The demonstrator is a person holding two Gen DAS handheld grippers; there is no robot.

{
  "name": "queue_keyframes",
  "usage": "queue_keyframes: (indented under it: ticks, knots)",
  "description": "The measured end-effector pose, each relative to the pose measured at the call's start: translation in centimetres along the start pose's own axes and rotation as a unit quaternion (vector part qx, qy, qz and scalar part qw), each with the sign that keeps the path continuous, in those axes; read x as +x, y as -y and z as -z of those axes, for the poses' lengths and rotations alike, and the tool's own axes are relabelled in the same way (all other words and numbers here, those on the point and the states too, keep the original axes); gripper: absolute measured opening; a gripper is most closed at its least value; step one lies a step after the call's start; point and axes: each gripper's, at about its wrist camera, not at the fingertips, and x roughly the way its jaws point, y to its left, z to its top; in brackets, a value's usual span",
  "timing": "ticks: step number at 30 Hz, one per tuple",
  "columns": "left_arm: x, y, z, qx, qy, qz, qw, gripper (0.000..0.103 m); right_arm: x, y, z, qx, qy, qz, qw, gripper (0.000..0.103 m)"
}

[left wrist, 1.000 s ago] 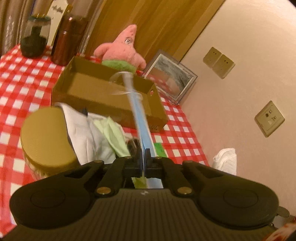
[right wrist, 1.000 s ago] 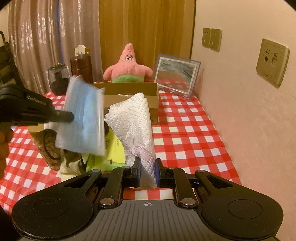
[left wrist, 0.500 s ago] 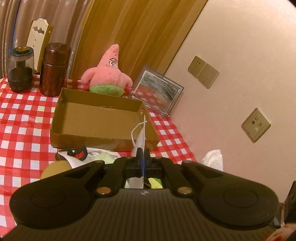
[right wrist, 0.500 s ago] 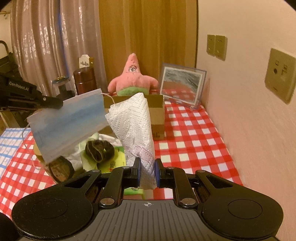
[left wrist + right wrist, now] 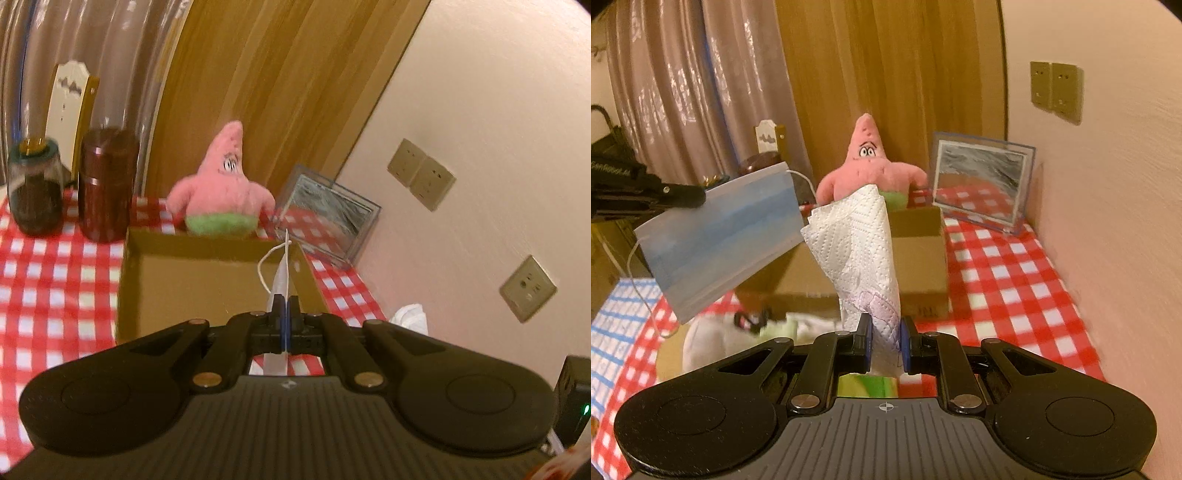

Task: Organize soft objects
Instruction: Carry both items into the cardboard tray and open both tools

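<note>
Left claw (image 5: 283,317) pinches a blue face mask (image 5: 720,236) edge-on, centre frame; right claw (image 5: 884,343) grips a white paper towel (image 5: 860,251) upright, lower centre.

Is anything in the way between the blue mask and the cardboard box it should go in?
Nothing visible blocks it. The left gripper pinches the blue mask in the air, just short of the open cardboard box, whose inside looks bare. The paper towel in the right gripper hangs beside the mask, not in its path.
</note>
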Motion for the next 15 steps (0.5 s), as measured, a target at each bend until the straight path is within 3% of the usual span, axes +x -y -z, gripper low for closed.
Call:
queue_keyframes:
  ticks: [8, 15]
  knots:
    - [5.1, -3.4, -3.7, 0.030, -0.005, -0.022, 0.9993, 0.000, 6.8, 0.4, -4.6, 0.001, -0.014, -0.008, 1.000, 0.015]
    - [9.4, -7.4, -4.4, 0.024, -0.013, -0.046, 0.9986, 0.000, 12.2, 1.4, -6.6, 0.015, -0.041, -0.018, 0.999, 0.015]
